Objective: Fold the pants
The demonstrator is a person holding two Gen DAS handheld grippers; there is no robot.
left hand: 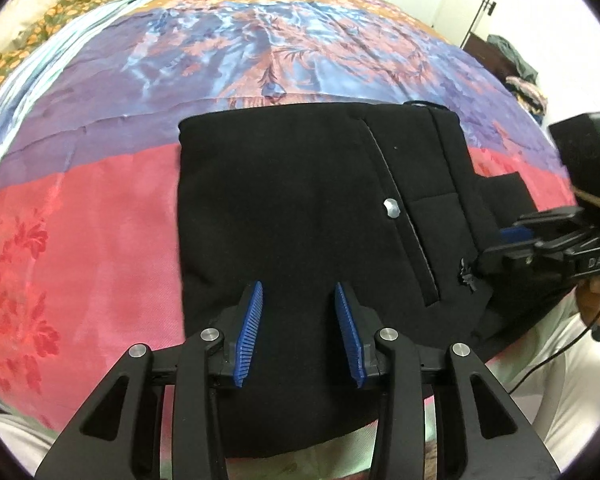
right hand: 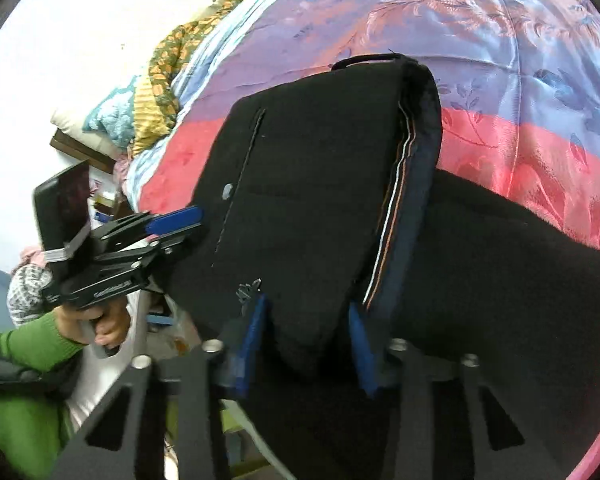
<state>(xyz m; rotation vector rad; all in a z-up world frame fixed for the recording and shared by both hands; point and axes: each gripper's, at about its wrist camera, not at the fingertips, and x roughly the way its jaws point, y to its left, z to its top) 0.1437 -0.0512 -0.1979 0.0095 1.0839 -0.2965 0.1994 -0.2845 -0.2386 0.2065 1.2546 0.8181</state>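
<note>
Pants (left hand: 292,208), black, of a thick soft cloth with a silver button (left hand: 391,207) and a slit pocket, lie partly folded on a bed under a glossy red, purple and blue flowered bedspread (left hand: 100,208), near its front edge. The left gripper (left hand: 299,300), black with blue ribbed pads, hovers low over the near hem, jaws part-spread with black cloth between them; whether the pads press it cannot be told. The right gripper (right hand: 306,320) straddles a raised fold beside the striped waistband lining (right hand: 396,200), jaws narrowed around the cloth and seemingly pinching it. The fabric looks limp and fairly heavy, likely to sag and drag, so the firmer stitched waistband and hem edges seem the best holds. The legs run out of frame, and the dark cloth swallows its own creases and layers.
</note>
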